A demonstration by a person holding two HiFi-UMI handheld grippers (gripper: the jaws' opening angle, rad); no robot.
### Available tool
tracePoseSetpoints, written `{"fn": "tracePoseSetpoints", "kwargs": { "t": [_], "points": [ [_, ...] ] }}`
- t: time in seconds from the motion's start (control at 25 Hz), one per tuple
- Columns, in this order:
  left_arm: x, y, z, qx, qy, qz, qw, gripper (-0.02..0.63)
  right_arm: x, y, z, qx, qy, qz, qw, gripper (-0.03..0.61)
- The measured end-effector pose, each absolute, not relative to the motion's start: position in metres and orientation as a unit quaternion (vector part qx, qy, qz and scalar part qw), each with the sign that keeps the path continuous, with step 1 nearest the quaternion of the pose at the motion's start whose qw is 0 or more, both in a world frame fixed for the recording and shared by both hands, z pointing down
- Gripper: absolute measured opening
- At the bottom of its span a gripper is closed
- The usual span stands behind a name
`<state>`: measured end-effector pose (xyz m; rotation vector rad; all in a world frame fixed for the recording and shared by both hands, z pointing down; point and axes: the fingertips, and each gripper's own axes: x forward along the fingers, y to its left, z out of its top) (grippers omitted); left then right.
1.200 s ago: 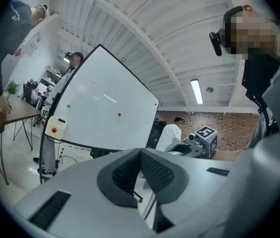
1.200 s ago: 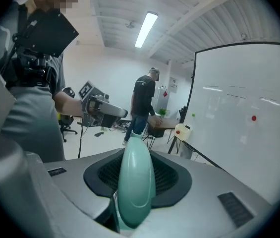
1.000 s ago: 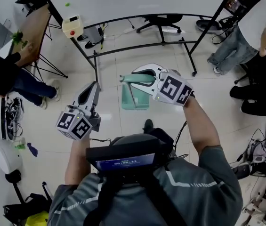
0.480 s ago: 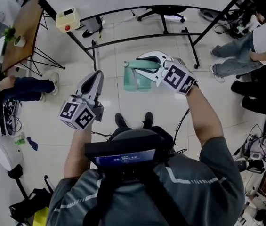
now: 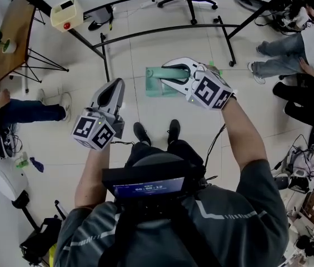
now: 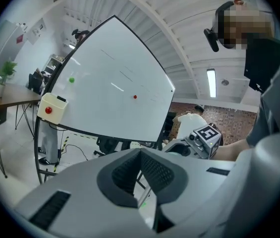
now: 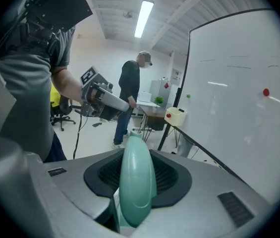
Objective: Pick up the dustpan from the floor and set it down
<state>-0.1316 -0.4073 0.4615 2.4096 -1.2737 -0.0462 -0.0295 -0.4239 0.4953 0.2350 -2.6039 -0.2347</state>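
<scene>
Pale tile floor [image 5: 145, 115], whiteboard stand leg [image 5: 104, 59] just beyond. R gripper [image 5: 170, 74] is clamped on green dustpan [image 5: 158, 88] handle. The handle runs along the jaws, tip pointing pic-left, w/ pan below. Bare tiles surround it. L gripper [image 5: 112, 90] is closed, empty.

smooth plastic dustpan [image 7: 137, 182]; glossy tiled floor [image 5: 151, 111]

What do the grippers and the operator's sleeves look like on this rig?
The left gripper and right gripper are light grey shells with dark ribbed pads. Each carries a cube of black-and-white square markers. A thin black cable trails from the right one. The person wears a grey short-sleeved shirt.
</scene>
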Motion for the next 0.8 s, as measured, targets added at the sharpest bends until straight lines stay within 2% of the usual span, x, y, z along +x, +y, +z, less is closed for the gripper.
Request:
{"fn": "tracePoseSetpoints", "kwargs": {
  "t": [0.28, 0.6, 0.8],
  "points": [
    [-0.124, -0.445, 0.576, 0.854, -0.457, 0.008, 0.248, 0.031, -0.025, -0.461, 0.623, 0.091, -0.954, -0.054, 0.281, 0.155],
    [-0.105, -0.473, 0.725, 0.853, -0.451, 0.038, 0.260, 0.032, -0.018, -0.478, 0.777, 0.082, -0.948, -0.048, 0.303, 0.155],
    [-0.118, -0.482, 0.813, 0.839, -0.459, 0.067, 0.284, 0.032, -0.021, -0.492, 0.867, 0.081, -0.940, -0.048, 0.329, 0.155]
  ]
}}
